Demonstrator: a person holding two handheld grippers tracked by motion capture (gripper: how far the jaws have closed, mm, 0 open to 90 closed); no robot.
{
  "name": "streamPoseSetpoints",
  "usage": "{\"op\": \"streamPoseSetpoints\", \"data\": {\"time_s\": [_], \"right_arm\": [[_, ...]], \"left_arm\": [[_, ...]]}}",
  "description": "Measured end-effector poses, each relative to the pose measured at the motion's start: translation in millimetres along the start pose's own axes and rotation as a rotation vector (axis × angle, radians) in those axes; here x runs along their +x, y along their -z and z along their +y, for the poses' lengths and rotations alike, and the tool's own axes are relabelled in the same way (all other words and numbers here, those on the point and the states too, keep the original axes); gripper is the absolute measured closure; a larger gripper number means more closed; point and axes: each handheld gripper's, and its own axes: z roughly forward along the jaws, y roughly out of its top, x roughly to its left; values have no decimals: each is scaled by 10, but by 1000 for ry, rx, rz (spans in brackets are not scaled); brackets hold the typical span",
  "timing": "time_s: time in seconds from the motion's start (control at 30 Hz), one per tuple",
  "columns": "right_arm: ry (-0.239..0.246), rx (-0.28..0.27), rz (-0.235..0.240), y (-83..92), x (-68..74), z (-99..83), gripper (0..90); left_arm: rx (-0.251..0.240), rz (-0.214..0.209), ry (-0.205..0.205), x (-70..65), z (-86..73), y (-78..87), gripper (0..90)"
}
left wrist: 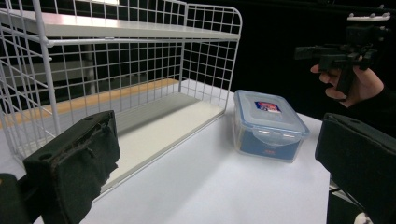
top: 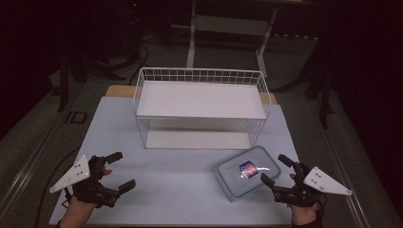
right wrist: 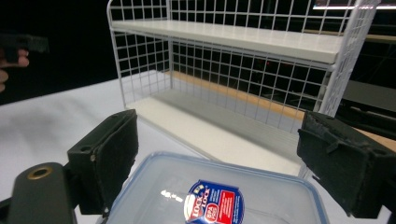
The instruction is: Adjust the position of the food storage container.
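A clear plastic box with a blue-rimmed lid and a red and blue label (top: 247,171) (left wrist: 268,123) (right wrist: 215,196) lies on the table's right front, in front of a white wire shelf rack (top: 201,107) (left wrist: 116,70) (right wrist: 243,60). My right gripper (top: 278,171) (right wrist: 224,158) is open just right of the box, its jaws standing either side of the near end of the lid without touching it. My left gripper (top: 120,171) (left wrist: 215,158) is open at the left front, nothing between its jaws. The right gripper (left wrist: 343,53) held in a hand also appears far off in the left gripper view.
The rack has an upper board (top: 199,99) and a lower board (top: 197,139), both bare. A pale table top (top: 176,175) lies between my two hands. Dark floor and a white frame leg (top: 191,38) lie beyond the table.
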Motion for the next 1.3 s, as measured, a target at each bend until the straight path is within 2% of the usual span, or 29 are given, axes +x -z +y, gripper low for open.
{"op": "streamPoseSetpoints", "data": {"time_s": [0.07, 0.13, 0.2, 0.23, 0.3, 0.33, 0.4, 0.53, 0.63, 0.7, 0.87, 0.9, 1.1, 1.3], "right_arm": [[-6, 1, 2, 10, 5, 24, 118], [-16, 11, -23, 16, 27, 68, 113], [-19, 17, -28, 16, 30, 77, 113], [-30, 21, -58, 11, 43, 94, 118], [-33, 15, -19, 46, 68, 102, 135], [-38, 19, -36, 51, 86, 100, 138], [-52, 61, -2, 63, 101, 95, 171], [-72, 136, 25, 97, 152, 25, 243], [-84, 183, 45, 112, 175, -68, 327], [-96, 215, 68, 109, 176, -153, 428], [-83, 303, 66, 82, 216, -357, 576], [-82, 318, 82, 72, 225, -391, 594], [-50, 433, 115, 13, 230, -539, 898], [-45, 526, 120, -82, 205, -672, 900]], "left_arm": [[2, -1, -3, -5, 4, -5, 0], [1, -3, -5, -9, 8, -5, 0], [-1, -3, -9, -11, 11, -4, 0], [-6, -4, -9, -15, 11, -2, 0], [-1, -3, -12, -19, 10, -7, 0], [1, -5, -12, -19, 6, -11, 0], [8, -4, -19, -27, 4, -24, 0], [11, -8, -27, -37, 7, -40, 0], [13, -8, -31, -44, 10, -48, 0], [13, -9, -27, -44, 6, -53, 0], [16, -11, -30, -37, -4, -67, 0], [19, -14, -30, -34, -7, -71, 0], [25, -16, -36, -38, -11, -88, 0], [28, -17, -36, -32, -15, -96, 0]]}}
